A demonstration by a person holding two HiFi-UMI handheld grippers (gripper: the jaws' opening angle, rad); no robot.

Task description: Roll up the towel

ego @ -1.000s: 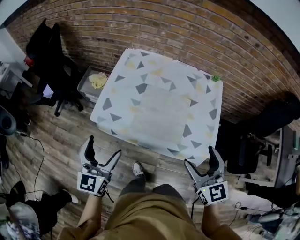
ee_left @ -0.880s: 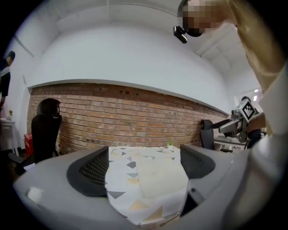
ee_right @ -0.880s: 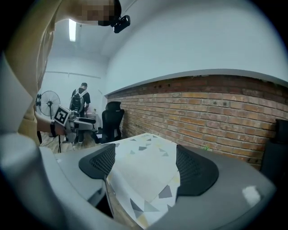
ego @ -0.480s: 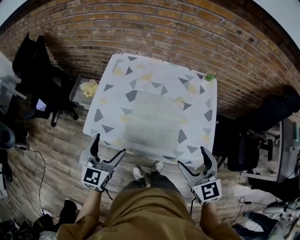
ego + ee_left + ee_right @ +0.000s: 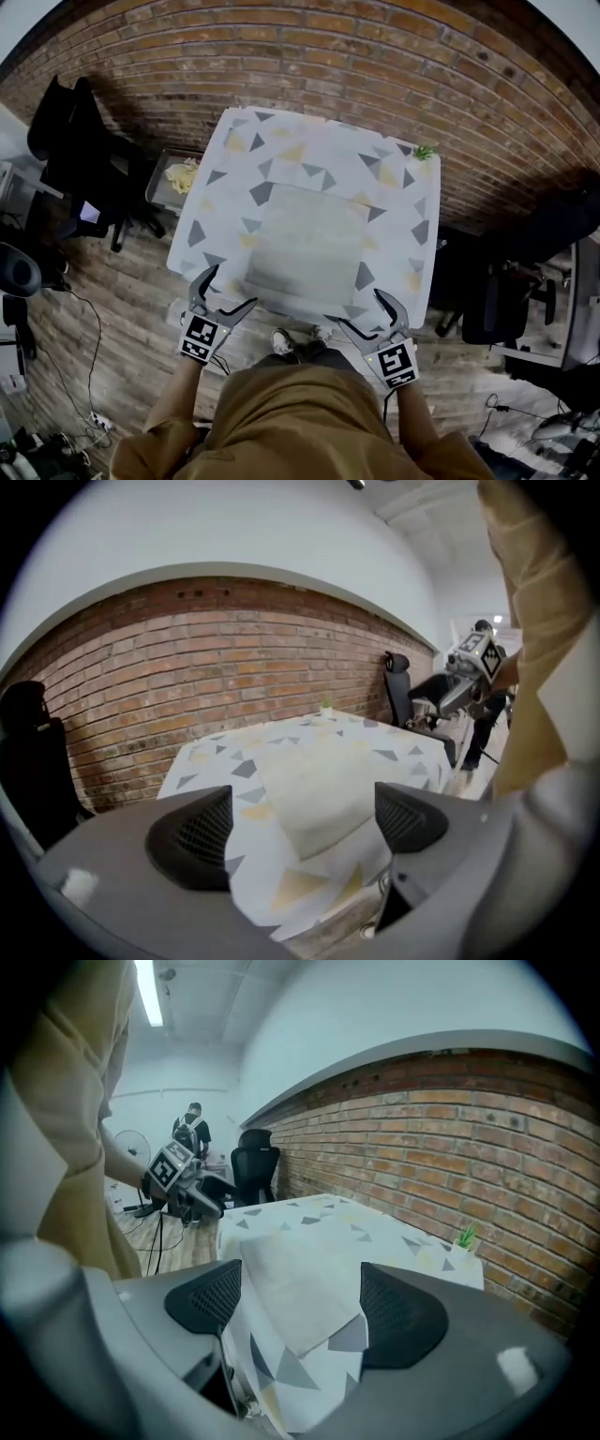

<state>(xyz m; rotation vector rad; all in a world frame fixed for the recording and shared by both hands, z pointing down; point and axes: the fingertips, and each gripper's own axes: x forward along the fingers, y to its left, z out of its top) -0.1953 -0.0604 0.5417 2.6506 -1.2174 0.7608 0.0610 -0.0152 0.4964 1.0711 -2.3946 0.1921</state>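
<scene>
A pale grey-white towel (image 5: 309, 244) lies flat in the middle of a table covered by a white cloth with grey and yellow triangles (image 5: 225, 178). My left gripper (image 5: 223, 292) hangs open just off the table's near left corner. At the near right edge, my right gripper (image 5: 364, 309) is open too. In the left gripper view the towel (image 5: 314, 794) fills the gap between the jaws with its near corner toward me. The right gripper view shows the towel (image 5: 300, 1283) the same way. Neither gripper touches it.
A small green plant (image 5: 421, 152) stands at the table's far right corner. A brick wall (image 5: 309, 56) runs behind the table. A tray with a yellow cloth (image 5: 181, 176) sits left of the table. Black office chairs stand at left (image 5: 84, 141) and right (image 5: 497, 300).
Both grippers have moved forward from beside the person's legs up to the table's near edge and drawn closer together. The towel has not moved.
</scene>
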